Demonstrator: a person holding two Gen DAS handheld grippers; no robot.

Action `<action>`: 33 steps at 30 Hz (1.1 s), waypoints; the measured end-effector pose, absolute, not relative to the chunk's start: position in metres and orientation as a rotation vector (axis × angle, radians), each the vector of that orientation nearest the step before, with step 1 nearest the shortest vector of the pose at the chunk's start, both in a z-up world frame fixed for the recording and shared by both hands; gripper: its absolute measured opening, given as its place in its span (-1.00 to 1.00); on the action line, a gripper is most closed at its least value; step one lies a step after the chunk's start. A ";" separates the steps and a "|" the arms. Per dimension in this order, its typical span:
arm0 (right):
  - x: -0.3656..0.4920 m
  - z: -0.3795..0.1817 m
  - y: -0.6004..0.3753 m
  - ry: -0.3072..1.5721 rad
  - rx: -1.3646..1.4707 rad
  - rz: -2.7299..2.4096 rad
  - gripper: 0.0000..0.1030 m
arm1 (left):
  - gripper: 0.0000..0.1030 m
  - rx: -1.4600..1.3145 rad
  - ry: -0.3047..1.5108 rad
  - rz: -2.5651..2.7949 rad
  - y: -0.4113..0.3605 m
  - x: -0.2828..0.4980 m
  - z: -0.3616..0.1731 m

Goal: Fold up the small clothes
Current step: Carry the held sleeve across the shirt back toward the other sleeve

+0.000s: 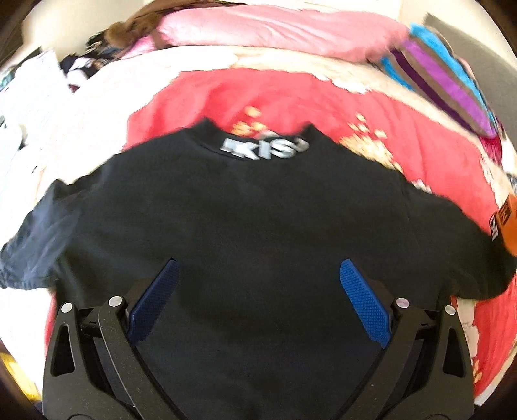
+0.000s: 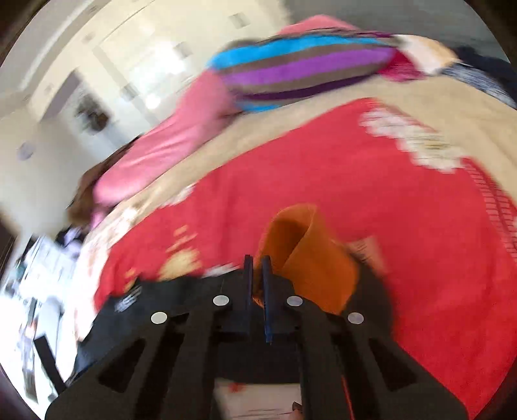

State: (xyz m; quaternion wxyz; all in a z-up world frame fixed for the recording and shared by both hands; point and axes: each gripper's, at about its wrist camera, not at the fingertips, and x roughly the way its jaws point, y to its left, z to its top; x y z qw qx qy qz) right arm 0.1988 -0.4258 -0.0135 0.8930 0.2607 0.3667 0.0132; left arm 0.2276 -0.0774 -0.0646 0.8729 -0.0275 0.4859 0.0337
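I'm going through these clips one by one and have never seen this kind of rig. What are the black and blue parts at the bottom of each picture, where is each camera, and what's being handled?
There is no robot here: a person holds a handheld gripper in each hand, and each carries a wide-angle camera looking forward along its jaws.

The left wrist view shows the left gripper, jaws wide apart, above a black T-shirt spread flat on a red blanket on a bed.

The right wrist view shows the right gripper, jaws closed on the shirt's orange cuff.

A striped cushion and a pink pillow lie behind. Both pictures are motion-blurred.
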 end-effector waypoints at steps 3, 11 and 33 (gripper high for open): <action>0.209 -0.011 -0.370 0.788 0.499 0.158 -1.00 | 0.82 -0.066 0.994 0.113 -0.049 0.226 -0.055; 0.221 -0.025 -0.244 0.862 0.326 0.344 -1.00 | 0.82 -0.135 0.985 0.196 0.016 0.223 -0.060; 0.208 -0.057 -0.366 0.883 0.244 -0.054 -0.55 | 0.82 -0.135 0.997 0.101 0.008 0.232 -0.077</action>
